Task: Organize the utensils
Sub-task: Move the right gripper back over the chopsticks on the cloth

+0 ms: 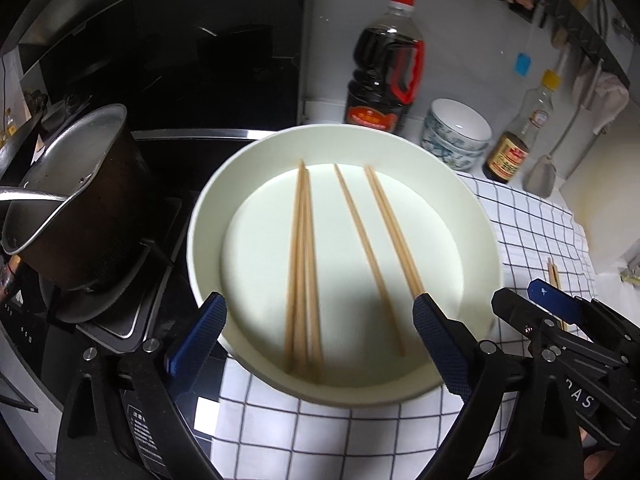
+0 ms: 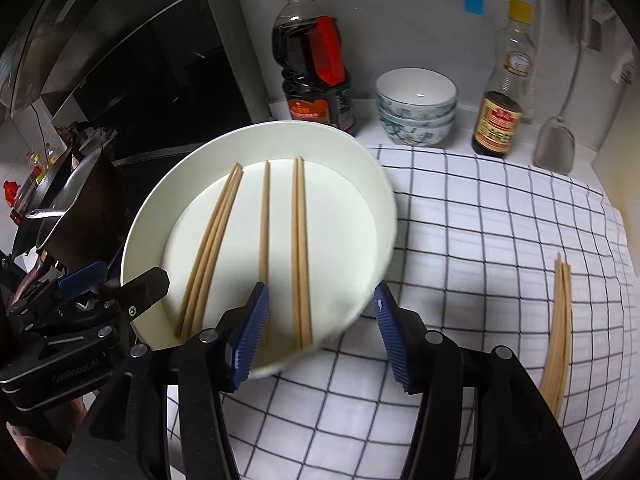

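A large white round dish (image 1: pixel 476 216) (image 2: pixel 384 196) sits on a checked cloth and holds several wooden chopsticks (image 1: pixel 302 264) (image 2: pixel 298 240) lying lengthwise. My left gripper (image 1: pixel 320 328) is open and empty, its fingers straddling the dish's near rim. My right gripper (image 2: pixel 320 312) is open and empty above the dish's near right rim, over a pair of chopsticks; it also shows in the left wrist view (image 1: pixel 552 304). A bundle of chopsticks (image 2: pixel 558 328) lies on the cloth to the right.
A dark pot (image 1: pixel 76 200) stands on a stove left of the dish. Behind are a soy sauce bottle (image 2: pixel 316 64), stacked bowls (image 2: pixel 416 106), a smaller sauce bottle (image 2: pixel 504 92) and a hanging spatula (image 2: pixel 556 148). The checked cloth (image 2: pixel 480 240) covers the counter.
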{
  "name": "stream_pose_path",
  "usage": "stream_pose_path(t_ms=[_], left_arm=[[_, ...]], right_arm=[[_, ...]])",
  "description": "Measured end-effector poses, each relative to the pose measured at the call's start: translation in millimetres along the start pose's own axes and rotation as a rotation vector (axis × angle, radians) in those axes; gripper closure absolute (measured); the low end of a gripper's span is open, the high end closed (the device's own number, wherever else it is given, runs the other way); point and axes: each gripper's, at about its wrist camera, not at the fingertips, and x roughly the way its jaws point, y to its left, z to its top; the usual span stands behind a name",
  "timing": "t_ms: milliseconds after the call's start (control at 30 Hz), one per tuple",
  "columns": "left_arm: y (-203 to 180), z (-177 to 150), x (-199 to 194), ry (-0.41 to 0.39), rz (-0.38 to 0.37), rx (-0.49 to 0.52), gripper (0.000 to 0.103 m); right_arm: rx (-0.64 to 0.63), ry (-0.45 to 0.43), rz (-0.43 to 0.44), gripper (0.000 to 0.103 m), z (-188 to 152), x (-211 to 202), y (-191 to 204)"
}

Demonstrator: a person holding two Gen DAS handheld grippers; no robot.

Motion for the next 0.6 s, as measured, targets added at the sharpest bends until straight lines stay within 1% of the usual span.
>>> stream_pose_path(t_ms=[133, 367, 600], left_arm=[[-13.1, -8.3, -5.5, 0.002, -0.011, 0.023, 0.009], [-41.1, -16.4, -9.2, 0.013, -0.034, 0.056, 0.009], [-85.9, -27.0, -9.1, 0.018, -0.087, 0.127, 0.008]], right_arm=[[0.024, 0.002, -0.007, 0.047, -10.5, -8.4, -14.9], [0.061, 0.016, -0.035, 0.047, -35.8, -20.9, -46.1], [0.113, 0.019, -0.098, 0.047, -64.0, -35.6, -87.6]])
